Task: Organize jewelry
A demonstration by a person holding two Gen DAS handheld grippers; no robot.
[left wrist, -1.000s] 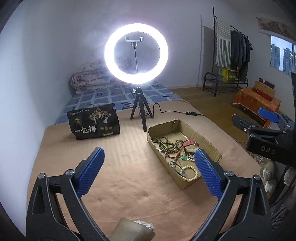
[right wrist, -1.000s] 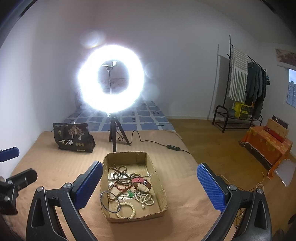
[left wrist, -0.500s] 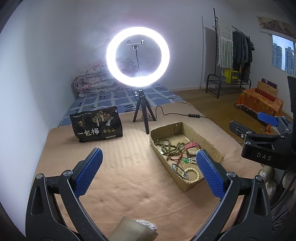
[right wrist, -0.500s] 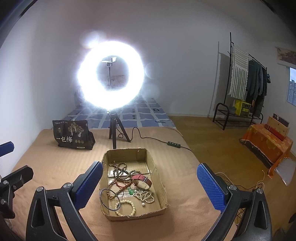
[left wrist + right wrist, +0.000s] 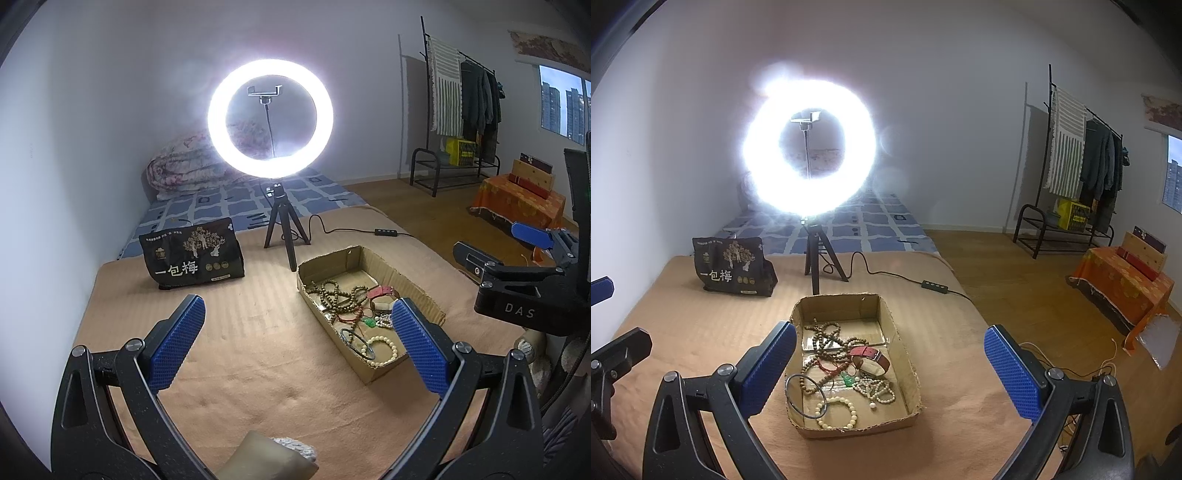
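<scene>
The left wrist camera looks forward between its spread blue pads from above the near left part of the tan blanket (image 5: pixel 258 362), with the cardboard box (image 5: pixel 424 291) off to its right. The right wrist camera sits nearer the box (image 5: pixel 905 354), facing it almost head-on from the near edge. Both views face the far wall and share the box, the ring light (image 5: pixel 270 118) (image 5: pixel 809 147) and the black bag (image 5: pixel 192 258) (image 5: pixel 733 267).

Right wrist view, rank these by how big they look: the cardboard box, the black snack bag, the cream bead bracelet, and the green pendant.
1. cardboard box
2. black snack bag, though it sits farther back, so its true size against the box is unsure
3. cream bead bracelet
4. green pendant
</scene>
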